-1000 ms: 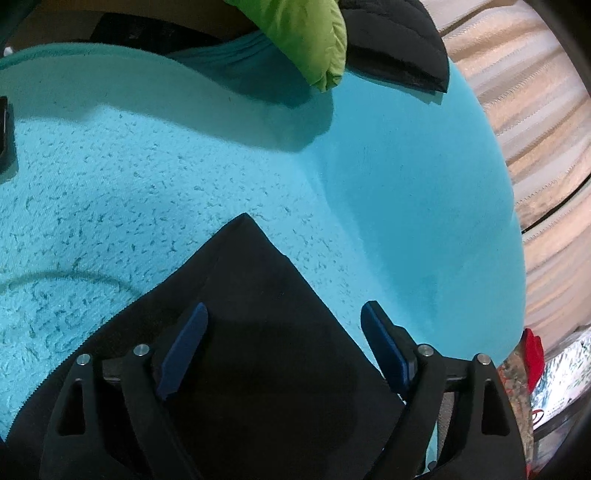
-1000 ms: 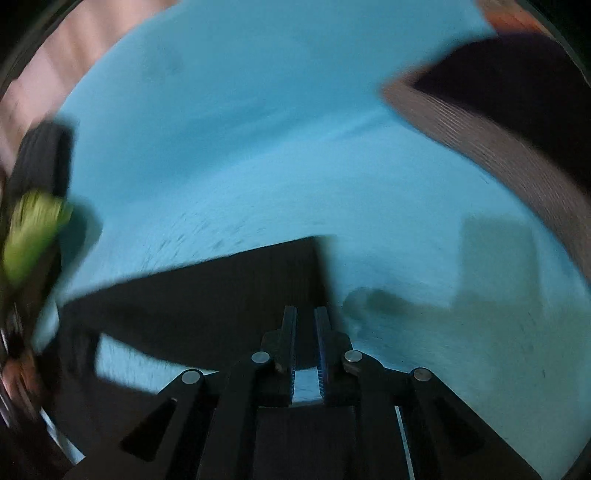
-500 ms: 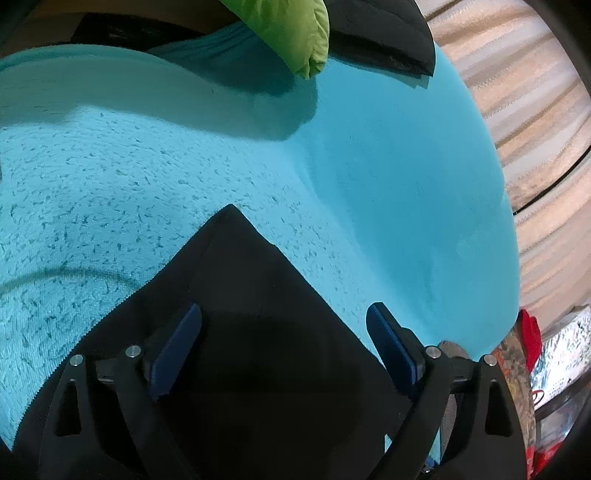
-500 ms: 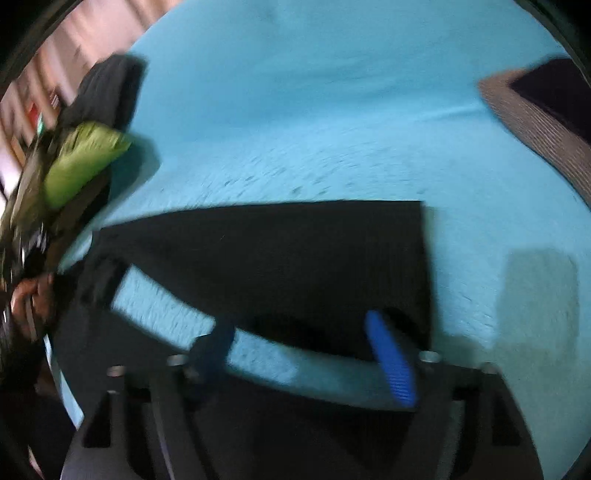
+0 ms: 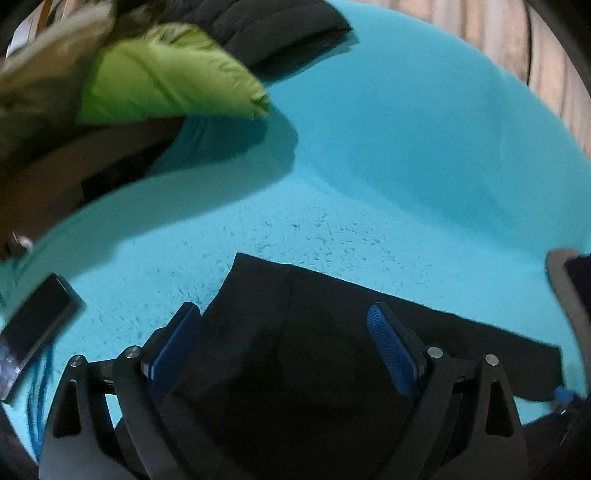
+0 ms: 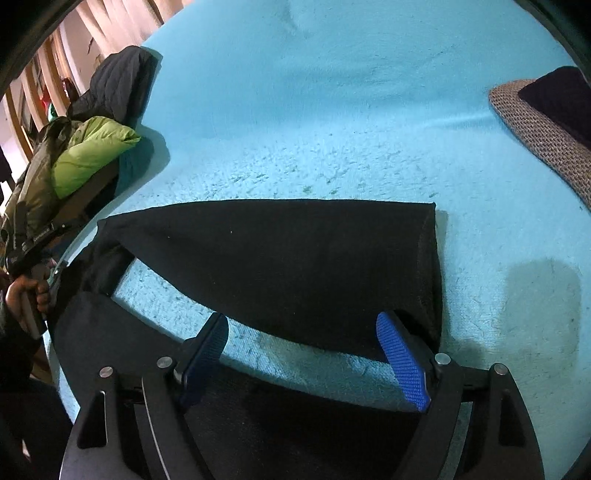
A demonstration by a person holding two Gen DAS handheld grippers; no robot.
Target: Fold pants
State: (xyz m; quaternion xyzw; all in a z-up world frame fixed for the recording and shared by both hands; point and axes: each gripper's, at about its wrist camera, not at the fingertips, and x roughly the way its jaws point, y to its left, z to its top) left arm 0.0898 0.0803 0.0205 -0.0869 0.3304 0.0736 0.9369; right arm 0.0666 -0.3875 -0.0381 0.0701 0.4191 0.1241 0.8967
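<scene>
Your black pants (image 6: 280, 258) lie flat on the turquoise blanket (image 6: 332, 110), one folded leg stretched across the right wrist view with its end edge toward the right. Your right gripper (image 6: 301, 354) hangs just over that leg's near edge; its jaws have just been opening and now stand wide, with only bare blanket and the cloth's edge between the blue pads (image 6: 402, 363), nothing pinched. Your left gripper (image 5: 284, 350) is also spread wide above the pants (image 5: 295, 369), dark cloth under and between its pads without being clamped.

Beyond the pants, the blanket covers a soft surface. A lime-green puffy jacket (image 5: 166, 77) and a black quilted one (image 5: 266, 29) sit at its far edge, a dark phone (image 5: 37, 325) lies on the left, and a woven grey cushion (image 6: 535, 129) on the right. Pale curtains (image 5: 517, 33) hang behind.

The left view is blurred, and the lower part of the pants is hidden behind both gripper bodies. Your left hand (image 6: 26, 295) shows at the frame edge.
</scene>
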